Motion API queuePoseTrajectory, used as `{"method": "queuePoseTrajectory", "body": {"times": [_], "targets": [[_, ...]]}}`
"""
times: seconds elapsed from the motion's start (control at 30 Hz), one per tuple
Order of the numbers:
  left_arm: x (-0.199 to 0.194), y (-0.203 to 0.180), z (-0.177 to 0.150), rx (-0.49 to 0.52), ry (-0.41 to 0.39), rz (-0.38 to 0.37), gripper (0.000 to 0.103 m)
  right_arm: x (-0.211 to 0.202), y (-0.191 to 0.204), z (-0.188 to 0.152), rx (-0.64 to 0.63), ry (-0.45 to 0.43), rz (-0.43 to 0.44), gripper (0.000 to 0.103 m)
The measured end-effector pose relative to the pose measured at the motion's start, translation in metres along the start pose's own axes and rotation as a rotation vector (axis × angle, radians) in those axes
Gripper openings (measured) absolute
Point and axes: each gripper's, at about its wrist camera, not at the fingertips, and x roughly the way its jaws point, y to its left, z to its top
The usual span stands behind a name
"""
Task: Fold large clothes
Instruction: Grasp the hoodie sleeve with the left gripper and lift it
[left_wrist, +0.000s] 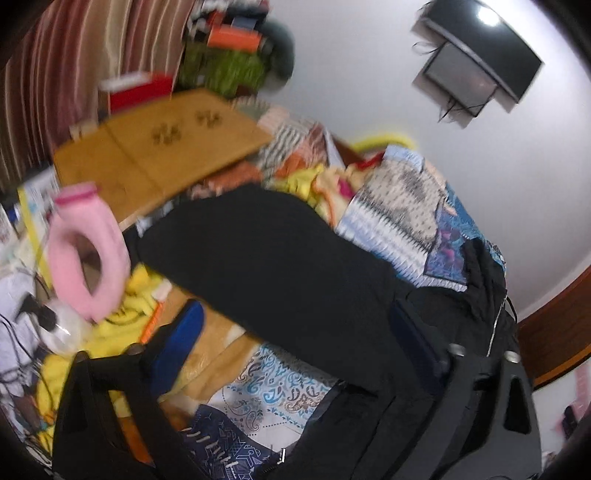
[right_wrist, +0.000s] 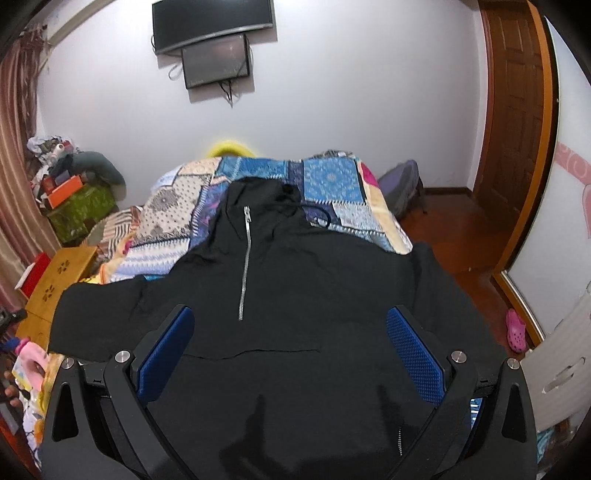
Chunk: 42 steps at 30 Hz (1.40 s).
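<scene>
The left wrist view is motion-blurred, so edges are hard to make out. One black zip-front hooded jacket lies spread face-up on the patchwork quilt, filling the centre and lower frame (its hem is cut off below). The left gripper and the right gripper, each with two blue-padded fingers, stand apart over the fabric, gripping nothing.

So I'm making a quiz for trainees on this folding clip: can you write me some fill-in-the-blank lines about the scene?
1. The hoodie spread on the patchwork quilt is ____ in colour.
2. Its front zip is coloured ____.
3. The right gripper has its jaws ____.
4. Each finger pad is coloured ____.

Missing words: black; silver; open; blue
</scene>
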Motion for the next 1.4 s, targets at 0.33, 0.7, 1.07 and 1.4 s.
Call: {"method": "queuePoseTrajectory", "body": {"times": [0.33,0.7,1.07,1.4], "targets": [[0.068,0.045,-0.003,-0.224,0.196,-0.091,0.058,0.025,-0.001,0.007,0.03,0.078,0.016,0.103],[0.098,0.081,-0.006,-0.321,0.191,0.017,0.052,0.036,0.005,0.008,0.016,0.114,0.022,0.103],[0.078,0.038,0.019,-0.139,0.096,0.151,0.005,0.029,0.003,0.008,0.029,0.116,0.037,0.103],[0.005,-0.07,0.042,0.07,-0.065,-0.001,0.003,0.006,-0.006,0.008,-0.006,0.044,0.017,0.103]]}}
